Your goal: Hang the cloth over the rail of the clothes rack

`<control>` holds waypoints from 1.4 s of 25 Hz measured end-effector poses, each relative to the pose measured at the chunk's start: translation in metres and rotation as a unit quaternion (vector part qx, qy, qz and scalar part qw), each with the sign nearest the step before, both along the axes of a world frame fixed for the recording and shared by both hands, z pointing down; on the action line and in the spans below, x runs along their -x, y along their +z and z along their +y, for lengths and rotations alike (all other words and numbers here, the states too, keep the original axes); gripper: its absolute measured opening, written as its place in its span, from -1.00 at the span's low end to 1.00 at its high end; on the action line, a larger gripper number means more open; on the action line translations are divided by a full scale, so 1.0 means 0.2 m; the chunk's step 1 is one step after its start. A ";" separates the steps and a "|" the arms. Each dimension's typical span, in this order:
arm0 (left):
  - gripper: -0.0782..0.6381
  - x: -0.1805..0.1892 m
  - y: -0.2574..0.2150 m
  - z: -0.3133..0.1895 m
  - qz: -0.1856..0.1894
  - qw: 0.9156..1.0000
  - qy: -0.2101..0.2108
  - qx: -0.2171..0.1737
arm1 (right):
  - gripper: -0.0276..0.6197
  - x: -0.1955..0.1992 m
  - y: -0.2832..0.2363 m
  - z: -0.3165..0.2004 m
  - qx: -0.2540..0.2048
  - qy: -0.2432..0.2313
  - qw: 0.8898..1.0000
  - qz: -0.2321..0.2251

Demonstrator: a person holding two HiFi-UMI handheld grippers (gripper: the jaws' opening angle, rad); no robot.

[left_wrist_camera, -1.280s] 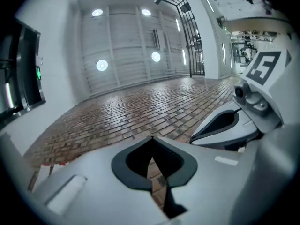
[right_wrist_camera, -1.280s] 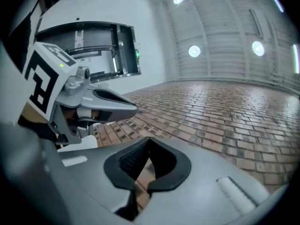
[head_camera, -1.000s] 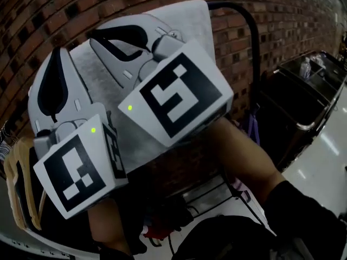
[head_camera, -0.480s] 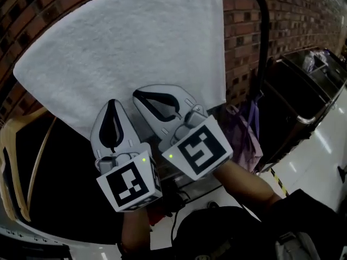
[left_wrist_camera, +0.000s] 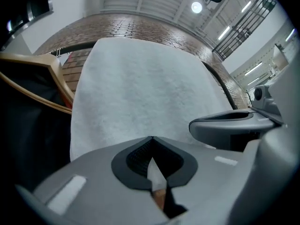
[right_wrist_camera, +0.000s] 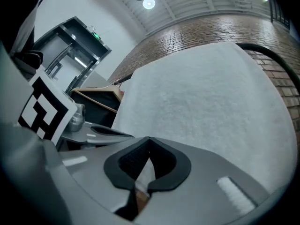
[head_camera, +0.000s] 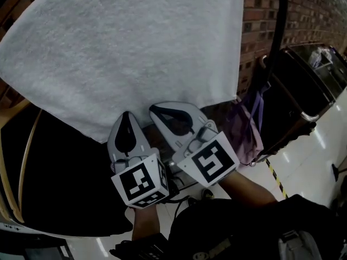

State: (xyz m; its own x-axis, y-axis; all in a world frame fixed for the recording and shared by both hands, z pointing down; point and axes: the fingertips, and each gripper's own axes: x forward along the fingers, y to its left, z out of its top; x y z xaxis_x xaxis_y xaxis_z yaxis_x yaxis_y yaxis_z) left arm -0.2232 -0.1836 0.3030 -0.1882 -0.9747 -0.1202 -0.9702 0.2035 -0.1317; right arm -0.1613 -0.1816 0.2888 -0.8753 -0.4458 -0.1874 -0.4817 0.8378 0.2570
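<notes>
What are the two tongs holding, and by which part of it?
Both are shut on the white cloth, pinching its lower edge side by side: left tongs and right tongs.

The left gripper [head_camera: 128, 117] and right gripper [head_camera: 161, 111] have come down from high and close to the camera to the near hem of the cloth [head_camera: 135, 53], and look smaller. The cloth, mostly covered by them before, now shows as one broad sheet hanging toward them
</notes>
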 end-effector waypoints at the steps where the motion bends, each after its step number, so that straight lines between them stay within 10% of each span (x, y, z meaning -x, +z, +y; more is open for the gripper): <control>1: -0.73 0.00 0.01 0.00 -0.002 1.000 0.000 0.001 | -0.90 0.00 0.01 -0.01 0.002 0.000 1.000 -0.002; 35: -0.73 -0.08 0.03 -0.11 -0.014 0.999 0.043 -0.003 | -0.91 0.05 0.09 -0.18 0.036 0.007 0.999 -0.020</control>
State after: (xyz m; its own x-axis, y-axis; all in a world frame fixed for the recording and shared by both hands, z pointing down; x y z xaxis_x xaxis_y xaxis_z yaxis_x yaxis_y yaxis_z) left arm -0.2072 -0.2047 0.3082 -0.1009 -0.9862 -0.1310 -0.9799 0.1214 -0.1586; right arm -0.1705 -0.2176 0.3068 -0.8617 -0.4710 -0.1889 -0.5015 0.8471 0.1757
